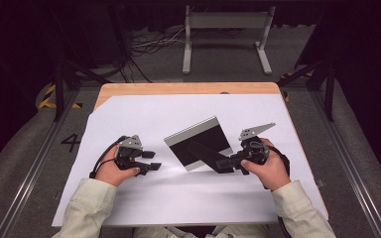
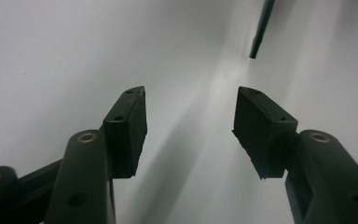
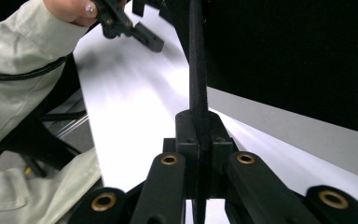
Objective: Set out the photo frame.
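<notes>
1. Since the right gripper [image 1: 226,161] is clamped tight on the near edge of the thin black panel [image 1: 201,140], I'd say we're in the lifting step. The right gripper view shows the panel's edge [image 3: 198,70] pinched between the jaws.
2. That panel is tilted up off the white sheet [image 1: 144,203] covering the table [image 1: 129,89], far edge raised and one low corner near the sheet; can't tell if it touches.
3. Left gripper [image 1: 151,161] sits beside it on the sheet, jaws spread, holding nothing. A sliver of the panel [image 2: 261,28] shows ahead of it.
4. Next move, my guess: bring the left gripper onto the free edge to steady it, because a one-sided pinch could let the panel swing.
</notes>
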